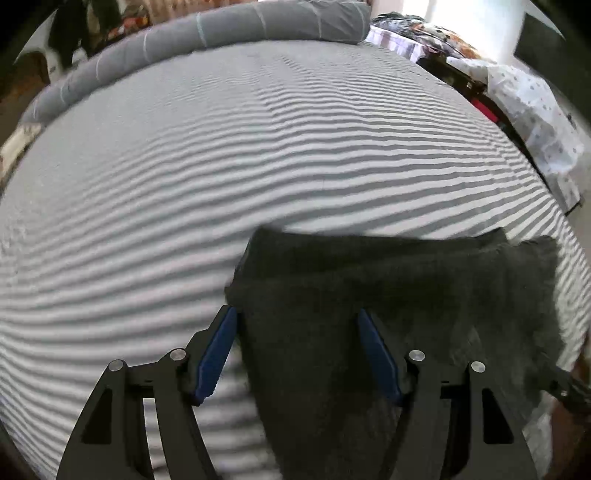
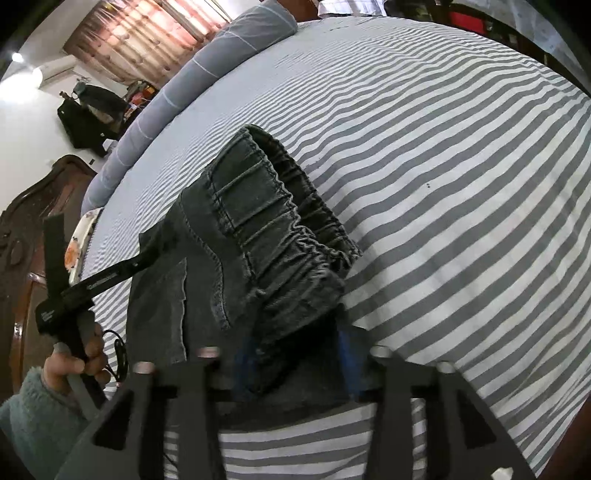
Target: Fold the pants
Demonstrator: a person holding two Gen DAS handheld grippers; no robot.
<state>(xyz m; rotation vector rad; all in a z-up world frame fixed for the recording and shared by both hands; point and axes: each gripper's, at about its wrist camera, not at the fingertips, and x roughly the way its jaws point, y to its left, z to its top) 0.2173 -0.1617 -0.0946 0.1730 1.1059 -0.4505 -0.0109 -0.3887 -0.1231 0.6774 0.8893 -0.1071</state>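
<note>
Dark grey denim pants lie on a grey-and-white striped bed. In the left wrist view the pants (image 1: 388,295) spread across the lower right, and my left gripper (image 1: 295,321) is open with its blue pads either side of the cloth's left part. In the right wrist view the elastic waistband (image 2: 280,236) bunches up in front of my right gripper (image 2: 295,354), whose blue pads sit around the cloth; the jaws look partly closed on it, but the cloth hides the tips. The left gripper's body (image 2: 85,288) and the hand holding it show at the left.
The striped bed sheet (image 1: 258,147) fills most of both views. A grey rolled bolster (image 1: 221,26) lies along the far edge. Cluttered furniture and patterned cloth (image 1: 535,110) stand at the right. A dark wooden headboard (image 2: 33,206) stands at the left.
</note>
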